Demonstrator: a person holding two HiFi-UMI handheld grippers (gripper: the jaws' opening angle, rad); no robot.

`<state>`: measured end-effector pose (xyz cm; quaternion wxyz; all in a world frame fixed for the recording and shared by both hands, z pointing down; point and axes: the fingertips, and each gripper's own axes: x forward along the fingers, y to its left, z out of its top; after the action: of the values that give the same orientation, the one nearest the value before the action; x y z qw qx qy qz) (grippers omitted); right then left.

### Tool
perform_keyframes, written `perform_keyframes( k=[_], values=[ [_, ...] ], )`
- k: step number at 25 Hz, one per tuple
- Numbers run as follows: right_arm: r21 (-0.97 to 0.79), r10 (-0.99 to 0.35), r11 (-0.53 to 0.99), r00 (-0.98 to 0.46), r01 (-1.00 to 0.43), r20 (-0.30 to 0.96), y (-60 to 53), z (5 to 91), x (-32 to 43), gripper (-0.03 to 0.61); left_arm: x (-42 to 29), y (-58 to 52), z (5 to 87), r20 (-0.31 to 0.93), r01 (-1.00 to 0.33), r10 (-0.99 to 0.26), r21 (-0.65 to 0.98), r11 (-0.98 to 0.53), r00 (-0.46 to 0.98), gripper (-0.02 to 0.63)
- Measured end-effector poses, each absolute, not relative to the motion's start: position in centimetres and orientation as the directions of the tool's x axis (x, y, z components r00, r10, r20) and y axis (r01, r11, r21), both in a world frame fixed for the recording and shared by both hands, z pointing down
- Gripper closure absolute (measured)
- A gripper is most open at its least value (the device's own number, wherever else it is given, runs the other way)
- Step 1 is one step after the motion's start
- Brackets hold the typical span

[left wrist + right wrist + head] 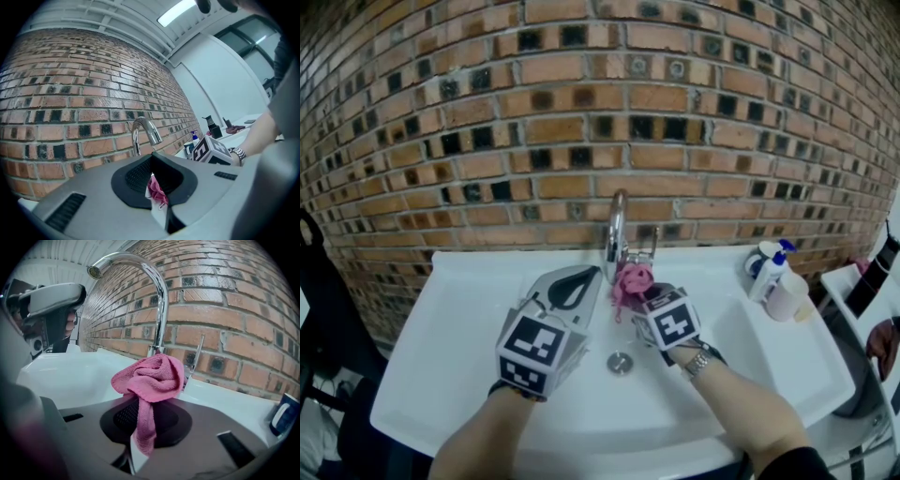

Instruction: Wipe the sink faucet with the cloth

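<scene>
Right tongs [138,422] are clamped on the crumpled pink microfibre cloth [152,376], which is bunched just ahead of them by the base of the curved chrome faucet [161,301]. Left tongs [157,183] are closed, just left of it.

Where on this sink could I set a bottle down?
Free: the sink ledge left of the faucet. Crowded: the back right corner with the bottles, and mid-basin, with the left claw and the right claw holding the cloth.
</scene>
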<state>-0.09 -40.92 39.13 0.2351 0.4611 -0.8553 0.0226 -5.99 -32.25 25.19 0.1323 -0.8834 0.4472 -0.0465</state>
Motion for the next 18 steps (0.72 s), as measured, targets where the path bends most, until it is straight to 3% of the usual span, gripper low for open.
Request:
perform_keyframes(
  k=[18],
  values=[
    [0.177,-0.830,0.483,-0.385,-0.858,0.403,-41.8,37.5,5.7,0.526,-6.3,-32.7,25.9,-0.020,-0.784,-0.812,-0.278,-0.555,0.583,0.607]
  ],
)
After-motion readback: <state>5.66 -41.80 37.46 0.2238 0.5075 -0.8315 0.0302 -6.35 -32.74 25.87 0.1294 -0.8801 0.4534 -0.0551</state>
